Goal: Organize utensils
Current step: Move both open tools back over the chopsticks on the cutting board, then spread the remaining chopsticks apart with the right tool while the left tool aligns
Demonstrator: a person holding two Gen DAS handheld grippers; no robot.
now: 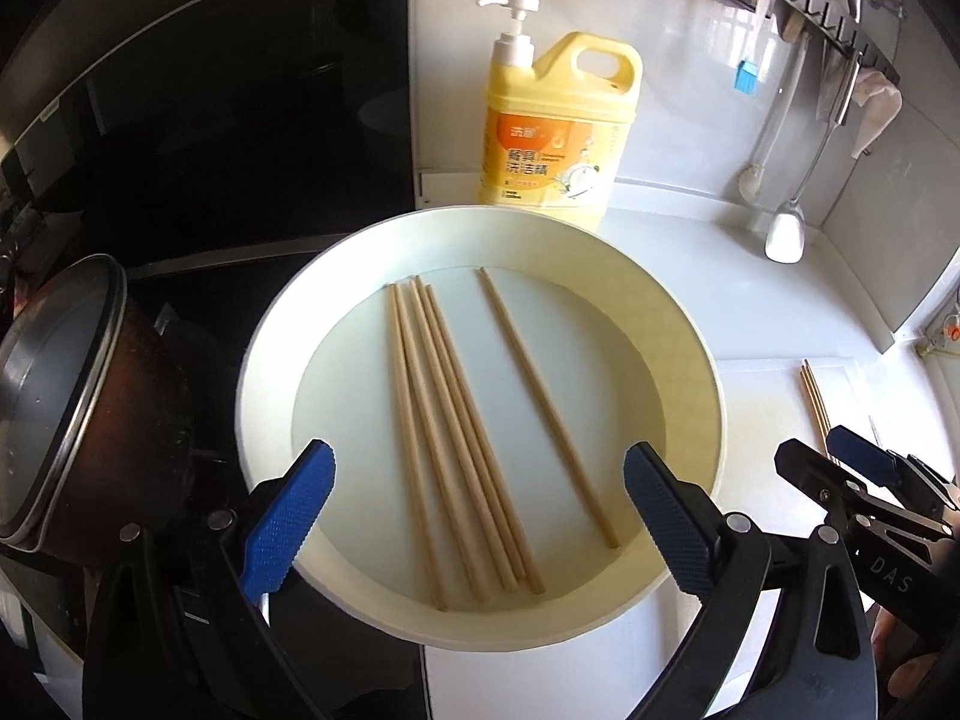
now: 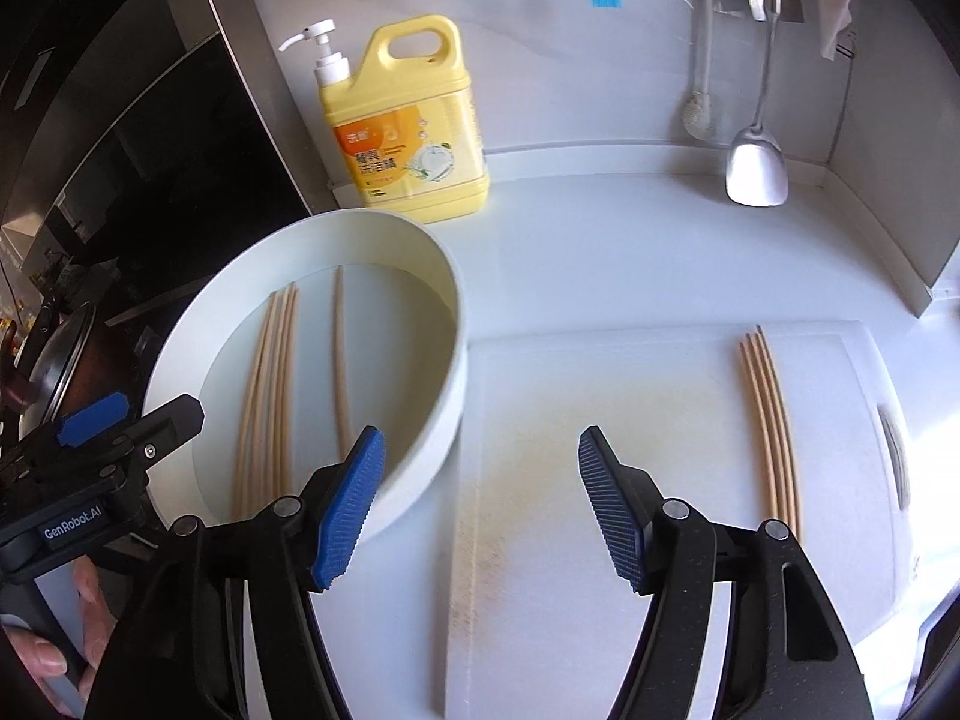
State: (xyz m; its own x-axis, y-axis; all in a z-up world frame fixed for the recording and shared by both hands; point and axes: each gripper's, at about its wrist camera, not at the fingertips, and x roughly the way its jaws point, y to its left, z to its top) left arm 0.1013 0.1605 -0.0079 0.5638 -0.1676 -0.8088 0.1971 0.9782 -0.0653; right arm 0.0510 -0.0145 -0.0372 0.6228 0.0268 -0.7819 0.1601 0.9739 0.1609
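While left hand-held gripper [image 1: 480,516] gapes, chopsticks [image 1: 456,438] lie between, basin [image 1: 690,324]

In the white basin [image 1: 690,324] I see five wooden chopsticks [image 1: 456,438]: four bundled, one apart (all lying flat). Another bundle of chopsticks [image 2: 771,426] lies on my cutting board [image 2: 600,372].

left gripper [image 1: 477,516] jaws wide apart over near rim of white basin [image 1: 264,360], holding nothing. five chopsticks [image 1: 462,438] flat in basin: four bunched left, one apart right. yellow soap bottle [image 1: 558,132] just beyond far rim. right gripper [image 1: 864,468] at near right.
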